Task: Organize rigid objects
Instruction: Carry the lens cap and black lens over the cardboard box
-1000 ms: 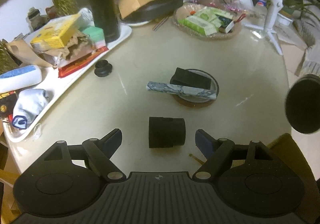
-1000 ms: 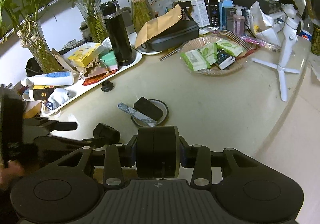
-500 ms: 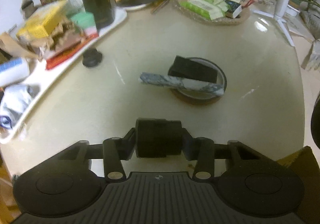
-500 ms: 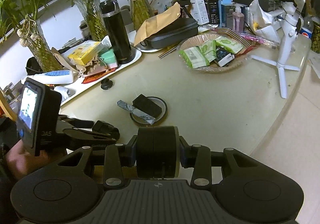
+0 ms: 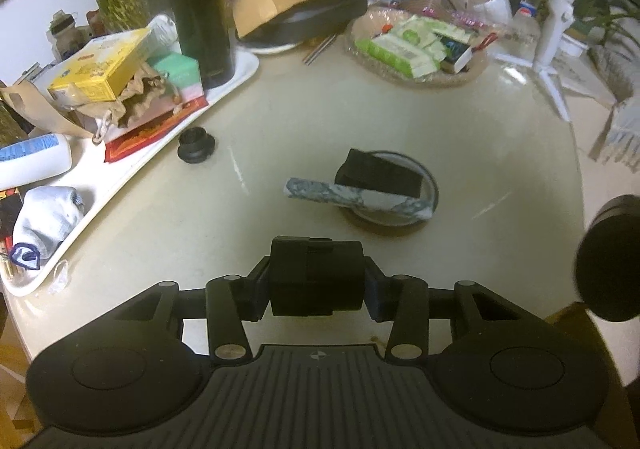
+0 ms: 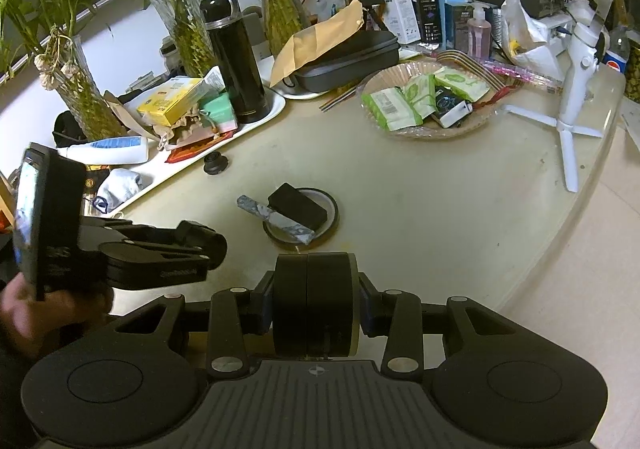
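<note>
My left gripper (image 5: pixel 317 281) is shut on a black cylinder (image 5: pixel 316 273) and holds it just above the cream table near its front edge. My right gripper (image 6: pixel 315 305) is shut on a black round case (image 6: pixel 315 301), held above the table's near edge. Ahead lies a round coaster (image 5: pixel 390 217) with a black block (image 5: pixel 380 177) and a marbled grey bar (image 5: pixel 356 199) on it; they also show in the right wrist view (image 6: pixel 298 211). A small black knob (image 5: pixel 196 143) sits beside the white tray.
A white tray (image 5: pixel 120 177) at left holds boxes, a tube, a sock and a black flask (image 5: pixel 200 5). A wicker basket (image 5: pixel 420 45) of packets stands at the back. A white tripod (image 6: pixel 576 61) stands at right. Plant vases (image 6: pixel 188 25) line the back.
My left gripper closed around the black cylinder that lay on the table and has lifted it slightly. My right gripper has kept hold of the round case.
</note>
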{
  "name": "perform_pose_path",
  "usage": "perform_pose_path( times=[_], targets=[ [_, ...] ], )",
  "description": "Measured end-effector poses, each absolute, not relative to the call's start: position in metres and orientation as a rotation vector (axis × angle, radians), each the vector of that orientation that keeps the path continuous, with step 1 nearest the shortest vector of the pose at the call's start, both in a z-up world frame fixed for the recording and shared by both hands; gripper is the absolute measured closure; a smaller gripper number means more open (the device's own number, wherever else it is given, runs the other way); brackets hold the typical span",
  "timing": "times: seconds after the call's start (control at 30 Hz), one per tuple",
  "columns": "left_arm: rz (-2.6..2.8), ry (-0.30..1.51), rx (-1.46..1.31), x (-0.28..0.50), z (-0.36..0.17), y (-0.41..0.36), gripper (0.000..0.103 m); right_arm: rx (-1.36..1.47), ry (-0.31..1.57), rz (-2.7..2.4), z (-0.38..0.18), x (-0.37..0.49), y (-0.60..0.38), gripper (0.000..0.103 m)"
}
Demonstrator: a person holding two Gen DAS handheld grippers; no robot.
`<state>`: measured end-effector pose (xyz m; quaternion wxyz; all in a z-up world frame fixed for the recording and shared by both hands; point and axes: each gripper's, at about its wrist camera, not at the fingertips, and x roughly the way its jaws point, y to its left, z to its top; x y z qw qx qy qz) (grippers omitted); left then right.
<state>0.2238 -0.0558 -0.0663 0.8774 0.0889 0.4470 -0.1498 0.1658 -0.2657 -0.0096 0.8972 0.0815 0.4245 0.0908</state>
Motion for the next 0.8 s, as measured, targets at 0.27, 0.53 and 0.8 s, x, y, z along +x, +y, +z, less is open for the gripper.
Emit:
perform_pose_path(
  times=[0.27, 0.53, 0.8],
  targets=[
    [-0.365, 0.884, 0.146, 0.202, -0.042, -0.05, 0.059, 0.175, 0.885, 0.189, -0.011, 0.166, -0.265, 0.06],
    [-0.42, 0.833, 0.12, 0.177, -0.024, -0.044, 0.059, 0.188, 0.884, 0.2, -0.01, 0.163, -0.265, 0.06],
    [-0.464, 0.803, 0.094, 0.155, -0.014, -0.036, 0.059, 0.194, 0.876, 0.204, -0.009, 0.16, -0.264, 0.06]
  ],
)
